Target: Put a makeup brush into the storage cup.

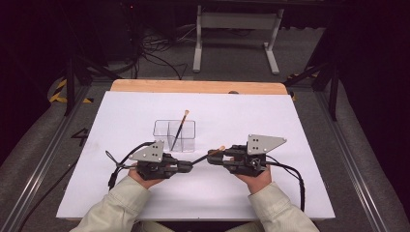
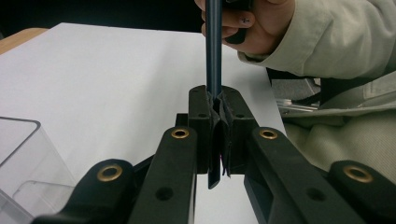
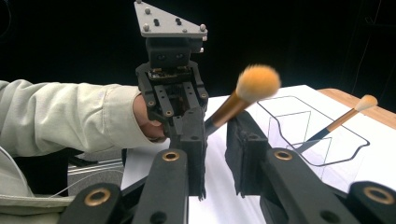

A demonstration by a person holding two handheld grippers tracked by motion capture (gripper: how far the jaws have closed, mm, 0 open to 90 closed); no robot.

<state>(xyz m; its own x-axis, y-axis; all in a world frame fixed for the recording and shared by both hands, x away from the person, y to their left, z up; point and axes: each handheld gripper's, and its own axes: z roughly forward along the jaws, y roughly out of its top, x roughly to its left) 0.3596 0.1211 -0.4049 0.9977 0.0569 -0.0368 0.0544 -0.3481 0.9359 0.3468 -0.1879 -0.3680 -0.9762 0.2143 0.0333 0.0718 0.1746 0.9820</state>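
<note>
— Where's the brush [image 1: 202, 156]?
— Held level above the white sheet [image 1: 251, 116], between the two grippers, at about 6 o'clock from the clear box [image 1: 164, 129]. Dark handle toward 9 o'clock, orange bristle head toward 3 o'clock.

— Held by which one?
— By the left gripper [image 1: 189, 166]. Jaws pressed together on the dark handle [image 2: 214, 51], pinched tight in the left gripper view, with the handle's end poking out beneath the pads.

— And the right gripper [image 1: 211, 156]?
— Jaws apart, closed on nothing. In the right gripper view, the fuzzy orange head [image 3: 258, 83] up at 12 o'clock over the gap, the gold collar slanting down toward the left-hand jaw. Touching that jaw or not: can't tell, too blurred.

— Anything in the box?
— A second brush [image 1: 178, 129], leaning inside, dark handle down in a compartment and pale head up past the rim toward 1 o'clock. Which compartment exactly, hard to say. Also seen at 3 o'clock in the right gripper view [image 3: 337, 122].

— Around all that?
— Box well toward 12 o'clock from both grippers, not touching either. White sheet over a wooden table [image 1: 193, 87], bare wood along the far edge. Pale sleeves [image 1: 118, 205] in from 6 o'clock, one hand [image 1: 145, 180] under each gripper. Black cables [image 1: 290, 170] trailing off to each side.
</note>
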